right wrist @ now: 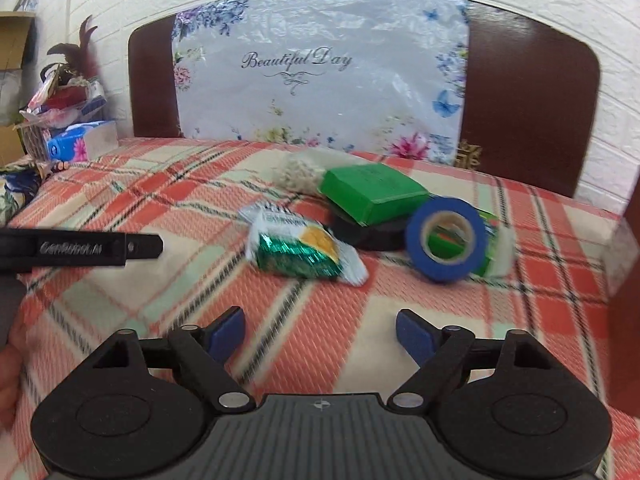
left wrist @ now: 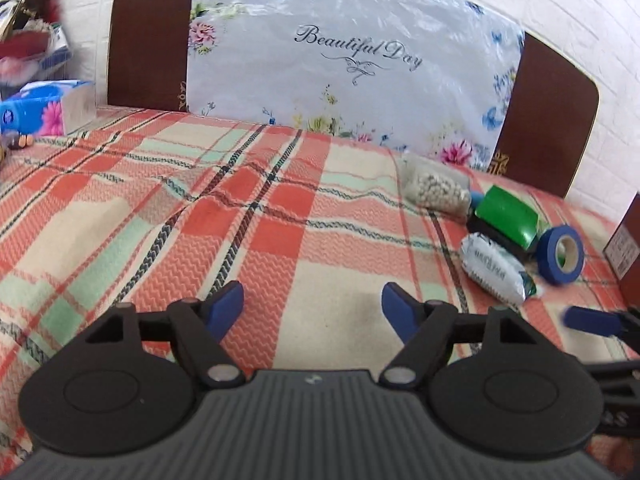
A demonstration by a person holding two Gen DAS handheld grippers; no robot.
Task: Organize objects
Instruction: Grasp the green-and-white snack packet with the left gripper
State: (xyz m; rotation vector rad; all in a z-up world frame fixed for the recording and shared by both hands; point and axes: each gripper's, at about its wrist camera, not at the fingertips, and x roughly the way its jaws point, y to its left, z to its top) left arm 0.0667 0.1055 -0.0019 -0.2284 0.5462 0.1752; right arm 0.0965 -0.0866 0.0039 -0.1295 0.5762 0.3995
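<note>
A cluster of objects lies on the plaid blanket (right wrist: 168, 276). It holds a green-and-silver snack packet (right wrist: 300, 250), a blue tape roll (right wrist: 446, 240) standing on edge, a green box (right wrist: 374, 192) on a black base, and a clear bag of white beads (right wrist: 298, 172). In the left wrist view the same cluster sits at the right: packet (left wrist: 494, 268), tape roll (left wrist: 560, 254), green box (left wrist: 506, 214), bead bag (left wrist: 436, 190). My left gripper (left wrist: 312, 312) is open and empty over bare blanket. My right gripper (right wrist: 320, 338) is open and empty, short of the packet.
A brown headboard (right wrist: 528, 104) with a floral "Beautiful Day" cover (right wrist: 320, 72) stands behind the bed against a white brick wall. Tissue packs and clutter (right wrist: 68, 120) pile at the far left. A brown box edge (left wrist: 624, 248) shows at the right.
</note>
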